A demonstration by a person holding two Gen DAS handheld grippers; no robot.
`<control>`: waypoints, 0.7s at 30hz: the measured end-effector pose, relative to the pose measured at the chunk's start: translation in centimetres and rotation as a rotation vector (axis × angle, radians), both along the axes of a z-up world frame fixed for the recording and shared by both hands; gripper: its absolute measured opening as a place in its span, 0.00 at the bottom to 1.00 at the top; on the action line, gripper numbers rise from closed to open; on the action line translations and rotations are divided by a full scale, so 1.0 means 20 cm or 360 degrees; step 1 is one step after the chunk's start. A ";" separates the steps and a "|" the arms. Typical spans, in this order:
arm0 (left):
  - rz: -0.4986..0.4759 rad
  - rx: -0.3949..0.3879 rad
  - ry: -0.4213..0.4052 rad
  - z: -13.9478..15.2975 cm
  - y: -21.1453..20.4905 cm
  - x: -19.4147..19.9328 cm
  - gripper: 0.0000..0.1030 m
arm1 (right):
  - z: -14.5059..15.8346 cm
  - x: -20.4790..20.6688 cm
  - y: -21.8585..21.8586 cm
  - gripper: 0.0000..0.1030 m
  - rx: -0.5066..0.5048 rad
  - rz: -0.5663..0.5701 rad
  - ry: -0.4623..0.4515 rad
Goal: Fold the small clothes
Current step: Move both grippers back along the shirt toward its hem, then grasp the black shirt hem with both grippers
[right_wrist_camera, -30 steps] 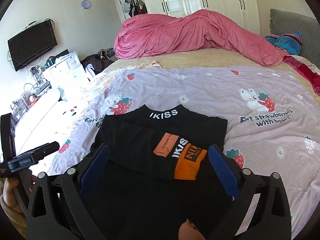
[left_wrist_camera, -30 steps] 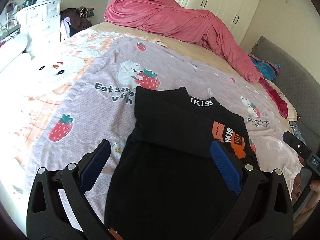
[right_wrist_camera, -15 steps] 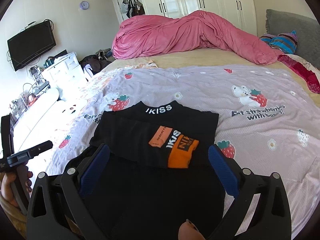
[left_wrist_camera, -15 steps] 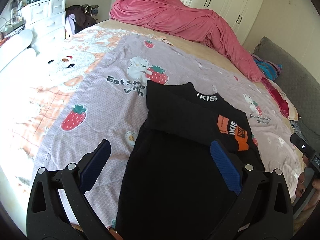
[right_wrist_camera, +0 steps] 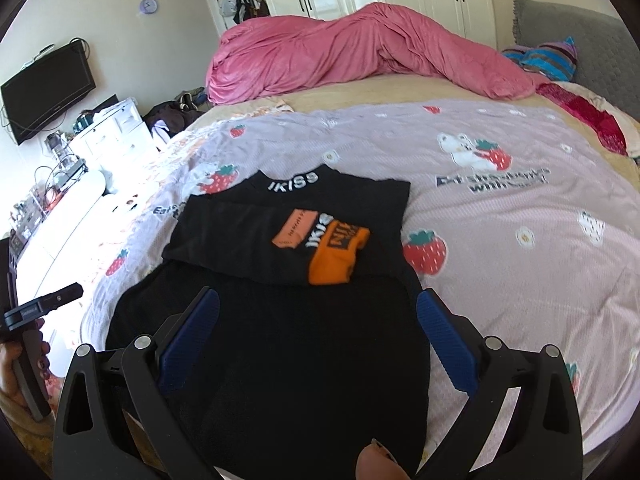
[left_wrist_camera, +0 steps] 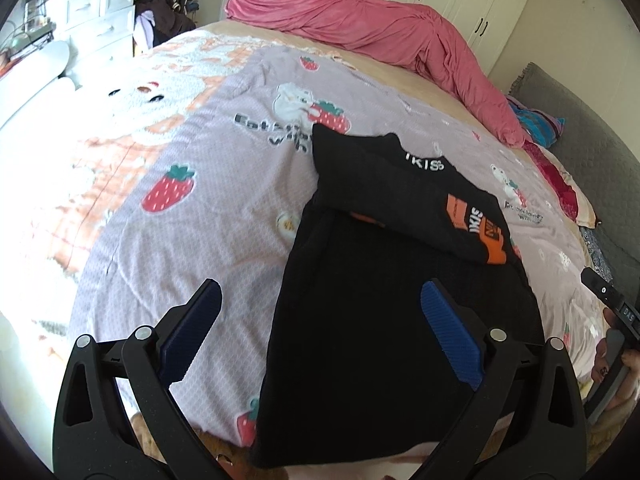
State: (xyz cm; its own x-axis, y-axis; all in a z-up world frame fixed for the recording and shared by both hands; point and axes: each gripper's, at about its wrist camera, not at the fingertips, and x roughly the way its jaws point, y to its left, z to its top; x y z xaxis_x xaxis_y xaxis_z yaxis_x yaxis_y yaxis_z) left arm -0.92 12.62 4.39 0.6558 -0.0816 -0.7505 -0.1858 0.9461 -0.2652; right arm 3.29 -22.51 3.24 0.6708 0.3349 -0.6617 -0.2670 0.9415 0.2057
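A small black top [left_wrist_camera: 384, 320] [right_wrist_camera: 288, 352] with a white "IKISS" collar and an orange cuff lies flat on the lilac strawberry sheet [left_wrist_camera: 224, 216] [right_wrist_camera: 500, 240]. Its sleeves are folded across the chest, and the hem reaches the near bed edge. My left gripper [left_wrist_camera: 320, 308] hovers open over the top's left side with nothing between its blue pads. Above the lower middle of the top, my right gripper [right_wrist_camera: 316, 312] also stands open and empty. Each wrist view shows the other gripper's handle in a hand at its frame edge.
A crumpled pink duvet [left_wrist_camera: 360, 12] [right_wrist_camera: 360, 56] lies across the far side of the bed. A grey headboard [right_wrist_camera: 568, 36] and striped pillow [right_wrist_camera: 548, 56] are at the right. White drawers [left_wrist_camera: 100, 16] and a wall television [right_wrist_camera: 48, 88] stand left of the bed.
Both grippers have drawn back toward the near bed edge and risen a little, so more of the top's lower part and hem shows. The top has not moved.
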 end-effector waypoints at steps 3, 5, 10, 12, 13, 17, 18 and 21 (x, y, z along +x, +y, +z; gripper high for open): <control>0.0012 -0.0029 0.0016 -0.04 0.02 -0.05 0.91 | -0.04 -0.03 -0.01 0.96 -0.0005 -0.0005 0.0032; 0.0024 -0.0036 0.0030 -0.06 0.03 -0.08 0.91 | -0.08 -0.05 -0.02 0.96 -0.0027 -0.0008 0.0055; 0.0056 -0.0094 0.0052 -0.11 0.05 -0.14 0.91 | -0.15 -0.10 -0.05 0.95 -0.0019 -0.0013 0.0099; 0.0062 -0.0104 0.0060 -0.13 0.05 -0.16 0.91 | -0.16 -0.13 -0.06 0.95 -0.0015 -0.0015 0.0109; 0.0064 -0.0110 0.0059 -0.13 0.06 -0.17 0.90 | -0.17 -0.15 -0.07 0.95 -0.0013 -0.0017 0.0111; 0.0060 -0.0126 0.0062 -0.15 0.05 -0.21 0.86 | -0.21 -0.21 -0.09 0.96 -0.0021 -0.0026 0.0123; 0.0053 -0.0126 0.0069 -0.16 0.05 -0.22 0.86 | -0.22 -0.22 -0.09 0.95 -0.0021 -0.0027 0.0128; 0.0029 -0.0123 0.0073 -0.19 0.03 -0.25 0.83 | -0.26 -0.27 -0.10 0.95 -0.0030 -0.0033 0.0141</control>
State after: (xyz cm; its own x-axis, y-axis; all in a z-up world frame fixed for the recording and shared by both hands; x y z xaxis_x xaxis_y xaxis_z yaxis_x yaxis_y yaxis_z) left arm -5.96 13.16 0.66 0.6227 -0.1287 -0.7718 -0.2165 0.9195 -0.3281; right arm -2.08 -24.55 -2.00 0.6159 0.3081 -0.7251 -0.2287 0.9506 0.2096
